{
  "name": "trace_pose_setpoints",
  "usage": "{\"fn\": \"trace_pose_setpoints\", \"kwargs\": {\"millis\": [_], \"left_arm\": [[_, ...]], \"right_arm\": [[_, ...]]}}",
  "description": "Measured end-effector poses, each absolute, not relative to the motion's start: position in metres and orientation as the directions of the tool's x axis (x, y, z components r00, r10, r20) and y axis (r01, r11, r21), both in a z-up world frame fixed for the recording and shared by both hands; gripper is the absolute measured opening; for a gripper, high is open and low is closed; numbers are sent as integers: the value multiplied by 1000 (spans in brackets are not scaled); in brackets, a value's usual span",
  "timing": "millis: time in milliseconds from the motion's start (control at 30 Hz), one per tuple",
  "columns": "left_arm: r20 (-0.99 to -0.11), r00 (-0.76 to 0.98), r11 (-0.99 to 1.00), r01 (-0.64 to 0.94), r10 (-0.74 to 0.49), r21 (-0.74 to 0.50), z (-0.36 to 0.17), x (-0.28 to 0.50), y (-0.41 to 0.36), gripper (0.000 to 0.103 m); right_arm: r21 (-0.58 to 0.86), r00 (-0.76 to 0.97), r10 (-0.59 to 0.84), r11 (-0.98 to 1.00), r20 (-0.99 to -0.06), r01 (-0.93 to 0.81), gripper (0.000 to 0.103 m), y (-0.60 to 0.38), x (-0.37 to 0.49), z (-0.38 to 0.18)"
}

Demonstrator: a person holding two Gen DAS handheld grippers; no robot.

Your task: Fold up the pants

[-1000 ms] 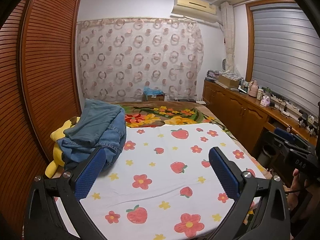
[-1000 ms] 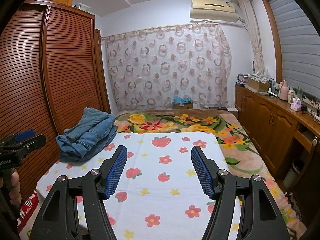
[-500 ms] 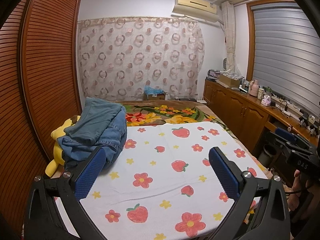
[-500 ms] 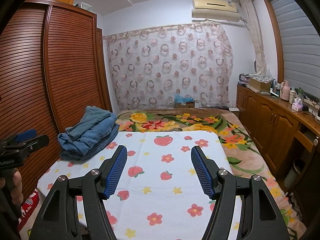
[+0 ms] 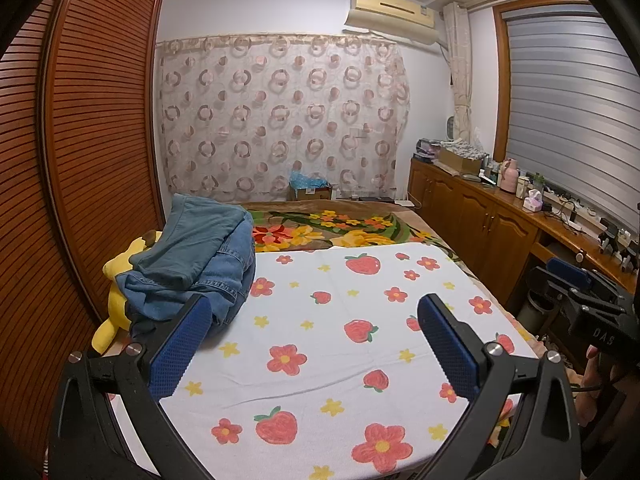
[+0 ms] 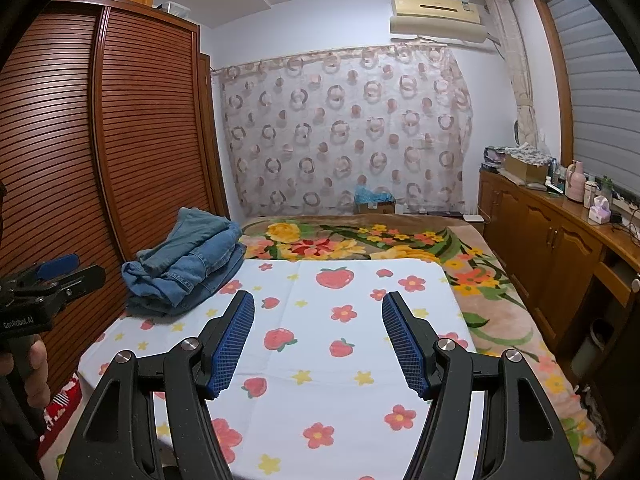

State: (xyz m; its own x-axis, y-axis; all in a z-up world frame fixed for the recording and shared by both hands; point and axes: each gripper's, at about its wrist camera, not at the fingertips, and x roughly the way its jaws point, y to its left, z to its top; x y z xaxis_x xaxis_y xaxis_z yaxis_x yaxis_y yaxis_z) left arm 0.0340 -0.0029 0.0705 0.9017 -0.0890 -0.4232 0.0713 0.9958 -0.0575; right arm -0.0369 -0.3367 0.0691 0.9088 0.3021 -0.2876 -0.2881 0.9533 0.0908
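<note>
Pants [image 5: 196, 264] lie heaped left of and beyond both grippers' spread, empty fingers [image 6: 234, 340].

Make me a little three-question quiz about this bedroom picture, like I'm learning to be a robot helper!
1. True or false: the left gripper is shut on the jeans pile.
2. What yellow thing lies beside and partly under the pile?
3. Which sheet does the pile rest on? A) the strawberry sheet B) the brown flower blanket

Key: 1. False; both it and the right gripper are open, holding nothing. 2. A yellow plush toy. 3. A.
</note>
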Motion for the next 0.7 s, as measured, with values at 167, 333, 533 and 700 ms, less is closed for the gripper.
{"fn": "trace_pose_setpoints", "kwargs": {"millis": [167, 333, 533, 700], "left_arm": [[-423, 902, 996, 71, -89, -56, 70, 34, -3, 103], [-422, 902, 996, 72, -89, -57, 70, 34, -3, 103], [-421, 903, 996, 72, -90, -57, 70, 34, -3, 103], [-417, 904, 996, 76, -92, -55, 69, 32, -1, 103]], "right_arm": [[89, 909, 303, 953, -287, -290, 69, -336, -37, 69], [90, 909, 304, 953, -285, -291, 69, -338, -37, 70], [87, 910, 305, 952, -281, -292, 69, -337, -39, 69], [87, 911, 303, 953, -280, -290, 69, -335, -39, 68]]}}
